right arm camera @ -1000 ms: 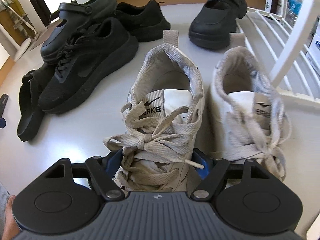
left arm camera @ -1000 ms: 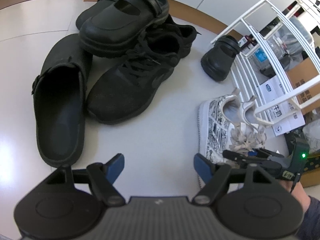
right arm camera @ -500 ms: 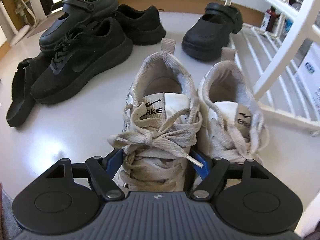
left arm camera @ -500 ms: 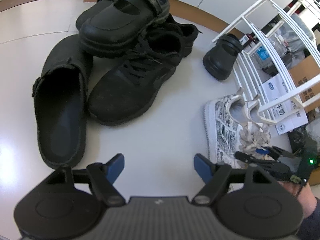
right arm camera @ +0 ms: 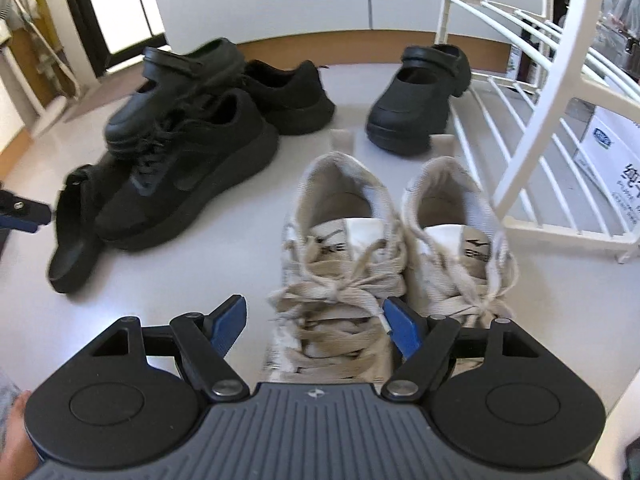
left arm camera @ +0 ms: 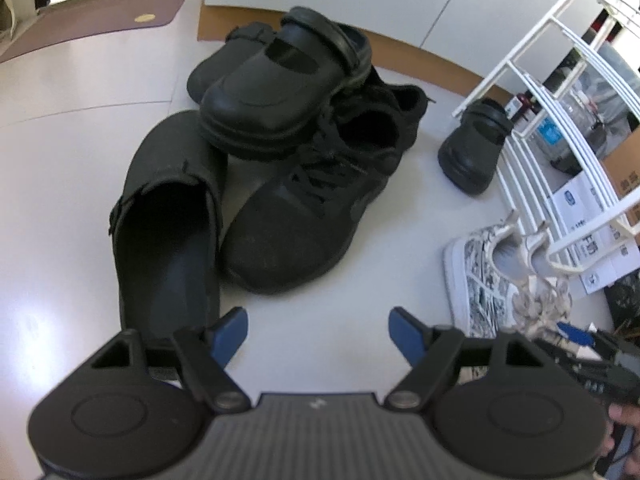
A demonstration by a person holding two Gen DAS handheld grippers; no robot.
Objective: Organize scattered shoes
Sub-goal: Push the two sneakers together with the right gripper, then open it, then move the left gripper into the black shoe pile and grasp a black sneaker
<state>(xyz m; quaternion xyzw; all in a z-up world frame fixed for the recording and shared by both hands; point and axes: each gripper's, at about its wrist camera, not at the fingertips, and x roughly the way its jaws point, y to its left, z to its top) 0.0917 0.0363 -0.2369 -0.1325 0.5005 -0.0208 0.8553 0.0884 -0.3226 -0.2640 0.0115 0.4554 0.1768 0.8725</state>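
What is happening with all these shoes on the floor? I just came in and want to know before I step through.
A person is sorting shoes with a two-finger tool in each hand. The right tool hangs open over the two white sneakers, which stand side by side next to the white rack. The left tool is open and empty above the floor in front of the heap of black shoes. One black clog sits apart by the rack.

We stood in a home entryway: shoes (left arm camera: pixel 304 216) lay on pale floor (left arm camera: pixel 80 168) beside a white shoe rack (right arm camera: pixel 532 128).
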